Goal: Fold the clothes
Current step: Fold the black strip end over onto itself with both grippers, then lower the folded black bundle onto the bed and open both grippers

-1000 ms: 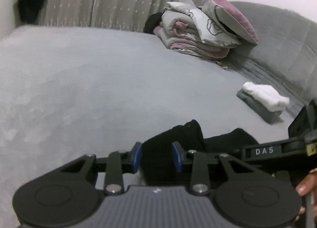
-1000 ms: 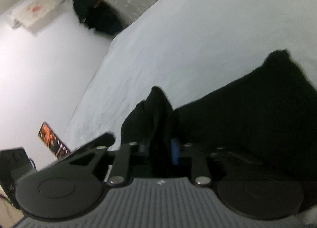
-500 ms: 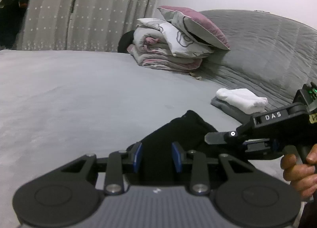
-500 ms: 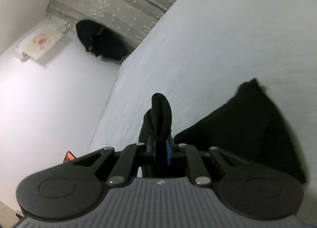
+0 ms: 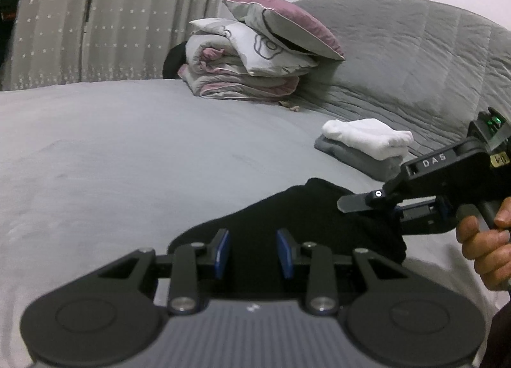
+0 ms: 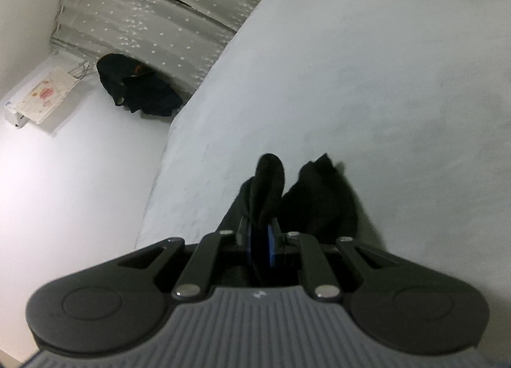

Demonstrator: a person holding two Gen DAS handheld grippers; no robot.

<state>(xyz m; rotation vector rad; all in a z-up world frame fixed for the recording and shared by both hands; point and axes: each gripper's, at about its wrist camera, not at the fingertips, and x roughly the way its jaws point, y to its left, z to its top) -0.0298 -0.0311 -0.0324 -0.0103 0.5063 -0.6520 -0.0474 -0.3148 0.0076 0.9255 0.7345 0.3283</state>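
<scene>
Black cloth, the black garment (image 5: 287, 218), is seen lying on the grey bed (image 5: 127, 150) under the spread, empty left gripper (image 5: 253, 253); bunching is risked if dragged. Folded clothes (image 5: 364, 141) and bedding (image 5: 252, 61) lie beyond.

A fold is pinched by the right gripper (image 6: 260, 241); slippage is possible. Curtains (image 6: 153, 16) hang behind.

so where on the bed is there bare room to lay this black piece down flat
Widest free patch: the grey bed cover left of the black garment, running back to the curtain. Crowded on the right: white-on-grey folded stack, bedding pile, and the right gripper gripping the garment.
</scene>
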